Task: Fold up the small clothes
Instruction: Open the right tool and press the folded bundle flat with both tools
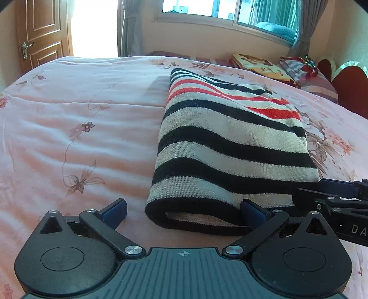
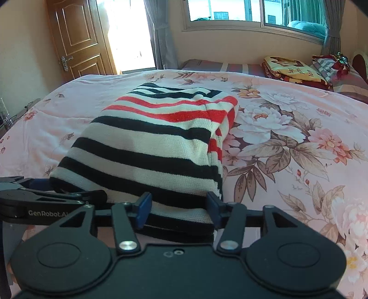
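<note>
A folded knit sweater (image 1: 225, 147) with black, white and red stripes lies on the pink floral bedspread (image 1: 80, 128); it also shows in the right wrist view (image 2: 147, 147). My left gripper (image 1: 184, 214) is open at the sweater's near left corner, with the rolled near edge between its blue pads. My right gripper (image 2: 178, 210) is open at the near right corner, its pads either side of the near hem. Each gripper shows from the side in the other's view: the right gripper (image 1: 333, 195), the left gripper (image 2: 46, 195).
A folded yellow blanket (image 2: 292, 69) and striped bedding (image 2: 331, 66) lie at the far right of the bed by the red headboard (image 1: 349, 89). A wooden door (image 2: 76, 39) stands far left. A window (image 2: 253, 11) with curtains is behind the bed.
</note>
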Tool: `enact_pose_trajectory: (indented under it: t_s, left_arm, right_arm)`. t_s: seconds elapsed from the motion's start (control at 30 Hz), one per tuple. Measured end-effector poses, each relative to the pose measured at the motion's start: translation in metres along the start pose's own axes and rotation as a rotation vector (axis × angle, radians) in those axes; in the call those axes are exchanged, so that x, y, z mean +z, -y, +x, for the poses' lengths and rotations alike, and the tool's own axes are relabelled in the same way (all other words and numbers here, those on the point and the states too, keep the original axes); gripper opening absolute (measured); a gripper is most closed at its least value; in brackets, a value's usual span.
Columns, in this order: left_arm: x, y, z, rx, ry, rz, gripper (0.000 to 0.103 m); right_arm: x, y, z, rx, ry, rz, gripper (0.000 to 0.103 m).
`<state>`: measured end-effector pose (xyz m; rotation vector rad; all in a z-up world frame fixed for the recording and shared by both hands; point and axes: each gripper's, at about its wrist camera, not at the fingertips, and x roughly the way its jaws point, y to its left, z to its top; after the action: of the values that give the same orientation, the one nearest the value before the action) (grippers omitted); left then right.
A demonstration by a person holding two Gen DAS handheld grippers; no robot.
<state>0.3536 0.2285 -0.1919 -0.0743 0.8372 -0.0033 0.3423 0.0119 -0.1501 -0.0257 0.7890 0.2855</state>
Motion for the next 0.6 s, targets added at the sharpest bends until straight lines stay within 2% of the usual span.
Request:
enact_pose_trajectory:
  t_s: [0.07, 0.13, 0.23, 0.3, 0.33, 0.43, 0.53, 0.6]
  left_arm:
    - [-0.002, -0.002, -0.003, 0.009, -0.016, -0.038, 0.103]
    - [-0.005, -0.004, -0.004, 0.024, -0.033, -0.064, 0.103]
    - [-0.007, 0.003, -0.007, 0.072, -0.022, -0.016, 0.103]
    - [-0.005, 0.012, -0.009, 0.115, -0.03, 0.038, 0.103]
    - [-0.005, 0.014, -0.009, 0.119, -0.046, 0.06, 0.103]
    - [-0.005, 0.019, -0.005, 0.131, -0.096, 0.095, 0.103]
    - [-0.007, 0.02, -0.002, 0.152, -0.122, 0.079, 0.103]
    - [-0.005, 0.02, -0.007, 0.145, -0.107, 0.064, 0.103]
  right_arm:
    - [-0.001, -0.006, 0.0, -0.027, -0.005, -0.03, 0.054]
    - [0.0, -0.006, -0.006, -0.036, 0.013, -0.005, 0.053]
    - [-0.001, -0.005, -0.013, -0.059, 0.046, 0.009, 0.054]
    - [-0.005, -0.006, 0.002, -0.091, -0.028, -0.039, 0.054]
    - [-0.009, -0.003, 0.01, -0.085, -0.054, -0.03, 0.054]
    - [-0.01, 0.015, 0.012, -0.041, -0.058, 0.115, 0.056]
    - [-0.014, 0.013, 0.01, -0.039, -0.051, 0.102, 0.058]
    - [-0.014, 0.013, 0.008, -0.032, -0.055, 0.108, 0.058]
